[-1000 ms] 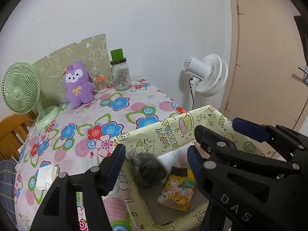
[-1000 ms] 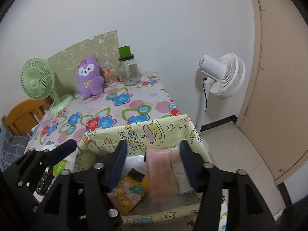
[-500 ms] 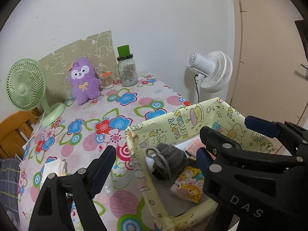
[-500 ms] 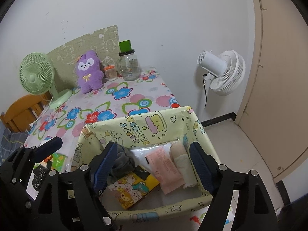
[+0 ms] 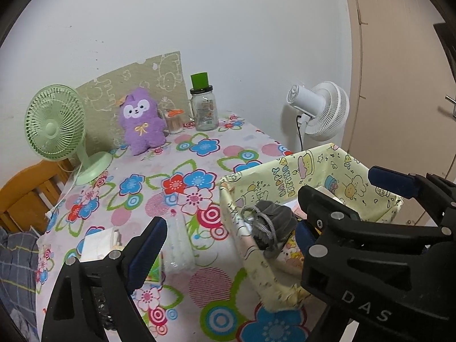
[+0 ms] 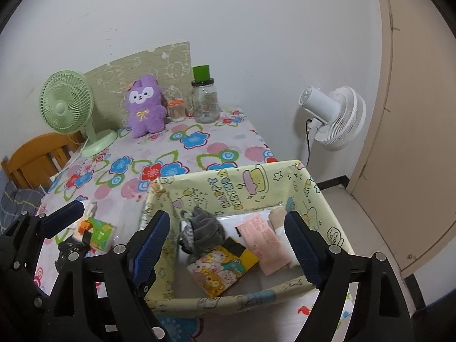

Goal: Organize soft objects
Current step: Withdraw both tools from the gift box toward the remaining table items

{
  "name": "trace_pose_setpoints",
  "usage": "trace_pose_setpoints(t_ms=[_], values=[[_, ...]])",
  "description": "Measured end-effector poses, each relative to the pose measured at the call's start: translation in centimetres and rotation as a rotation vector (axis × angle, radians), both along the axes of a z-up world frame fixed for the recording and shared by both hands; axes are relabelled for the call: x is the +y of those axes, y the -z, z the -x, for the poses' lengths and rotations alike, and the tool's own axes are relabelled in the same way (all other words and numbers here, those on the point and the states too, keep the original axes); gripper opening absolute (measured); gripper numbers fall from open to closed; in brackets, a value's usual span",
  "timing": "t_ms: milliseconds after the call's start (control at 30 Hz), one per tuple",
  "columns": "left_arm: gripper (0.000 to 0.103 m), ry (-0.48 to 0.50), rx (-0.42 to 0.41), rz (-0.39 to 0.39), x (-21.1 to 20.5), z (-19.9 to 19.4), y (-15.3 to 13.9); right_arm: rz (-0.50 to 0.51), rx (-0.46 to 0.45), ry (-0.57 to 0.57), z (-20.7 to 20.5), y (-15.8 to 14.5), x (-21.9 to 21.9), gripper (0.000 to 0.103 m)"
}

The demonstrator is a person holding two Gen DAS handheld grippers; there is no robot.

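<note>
The grey drawstring pouch (image 6: 202, 233) and pink folded cloth (image 6: 268, 242) lie inside the yellow cartoon-print fabric box (image 6: 228, 182) on my flowered worktop (image 5: 171, 176). My left fingers (image 5: 228, 233) and right fingers (image 6: 228, 245) have just been opening, wide and empty.

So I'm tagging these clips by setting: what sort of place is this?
Most likely a room in a home, perhaps a bedroom. A table under a flowered cloth stands against the wall with a purple plush, a green fan and a jar; a door is at right.
</note>
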State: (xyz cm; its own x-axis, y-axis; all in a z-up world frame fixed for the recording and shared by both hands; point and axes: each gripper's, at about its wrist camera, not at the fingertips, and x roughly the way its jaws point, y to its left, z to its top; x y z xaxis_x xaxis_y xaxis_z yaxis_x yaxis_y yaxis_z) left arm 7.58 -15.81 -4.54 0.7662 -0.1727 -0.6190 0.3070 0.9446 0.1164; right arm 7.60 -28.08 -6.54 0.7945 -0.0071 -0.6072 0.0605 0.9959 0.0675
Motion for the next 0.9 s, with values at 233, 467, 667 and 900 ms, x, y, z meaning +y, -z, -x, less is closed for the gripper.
trace_pose_setpoints(t_ms=[233, 467, 667, 900], values=[[0.094, -0.009, -0.027, 0.001, 1.9, 1.2, -0.7, 0.024, -0.026, -0.006, 1.2, -0.9, 2.1, 0.086], [0.098, -0.021, -0.058, 0.004, 3.8, 2.7, -1.5, 0.041, -0.056, -0.022, 2.7, -1.8, 4.1, 0.087], [0.1, -0.036, -0.079, 0.01, 5.2, 3.6, -1.9, 0.054, -0.079, -0.038, 3.7, -2.4, 5.7, 0.09], [0.102, -0.058, -0.106, 0.014, 7.1, 4.7, -2.5, 0.063, -0.102, -0.062, 4.6, -3.2, 7.5, 0.091]])
